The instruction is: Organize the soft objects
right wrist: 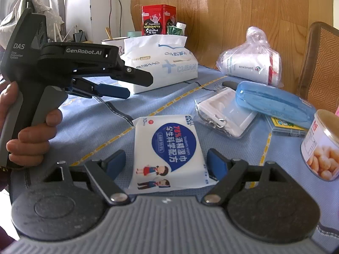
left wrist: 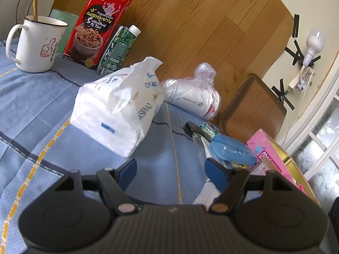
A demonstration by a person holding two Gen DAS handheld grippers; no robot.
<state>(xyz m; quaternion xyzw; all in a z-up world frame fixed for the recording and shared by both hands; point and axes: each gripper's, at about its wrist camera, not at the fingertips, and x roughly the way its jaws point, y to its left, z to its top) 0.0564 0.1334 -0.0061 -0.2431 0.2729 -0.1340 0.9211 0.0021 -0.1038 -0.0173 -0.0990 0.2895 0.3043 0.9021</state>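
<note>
The wet-wipes packet (right wrist: 167, 150) is lying flat on the blue cloth (right wrist: 84, 124), bracketed by the parted fingers of the right gripper (right wrist: 167, 163); no pad is seen pressing it, so nothing is being gripped; its long axis is running along the fingers, away from the camera. The left gripper (left wrist: 169, 169) is being held open and empty, farther off, with the tissue pack (left wrist: 118, 103) ahead of it; the right is judged nearer.
</note>
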